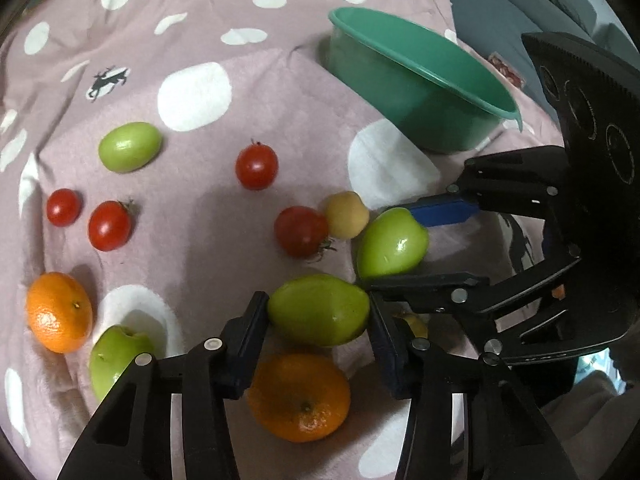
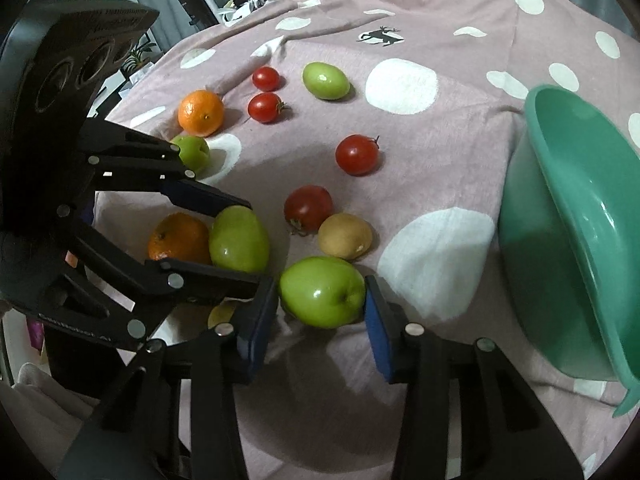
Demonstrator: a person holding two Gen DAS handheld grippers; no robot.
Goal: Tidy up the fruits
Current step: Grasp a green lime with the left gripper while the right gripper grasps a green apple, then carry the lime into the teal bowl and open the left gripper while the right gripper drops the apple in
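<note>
Fruits lie scattered on a pink polka-dot blanket (image 1: 240,92). My left gripper (image 1: 318,316) is shut on an oval green fruit (image 1: 318,310), also seen in the right wrist view (image 2: 239,239). My right gripper (image 2: 322,304) is shut on a green apple (image 2: 322,292), which shows in the left wrist view (image 1: 392,244) between the right gripper's fingers (image 1: 440,210). A green plastic basin (image 2: 580,232) stands at the right, also in the left wrist view (image 1: 416,84). Several red tomatoes (image 1: 256,168), two oranges (image 1: 298,396) (image 1: 59,312) and a yellowish fruit (image 1: 346,215) lie around.
Two more green fruits lie on the blanket, one at the far left (image 1: 130,146) and one near the left gripper's finger (image 1: 116,360). The blanket's edge drops off beyond the basin (image 1: 500,20). Furniture and clutter stand behind the bed (image 2: 208,0).
</note>
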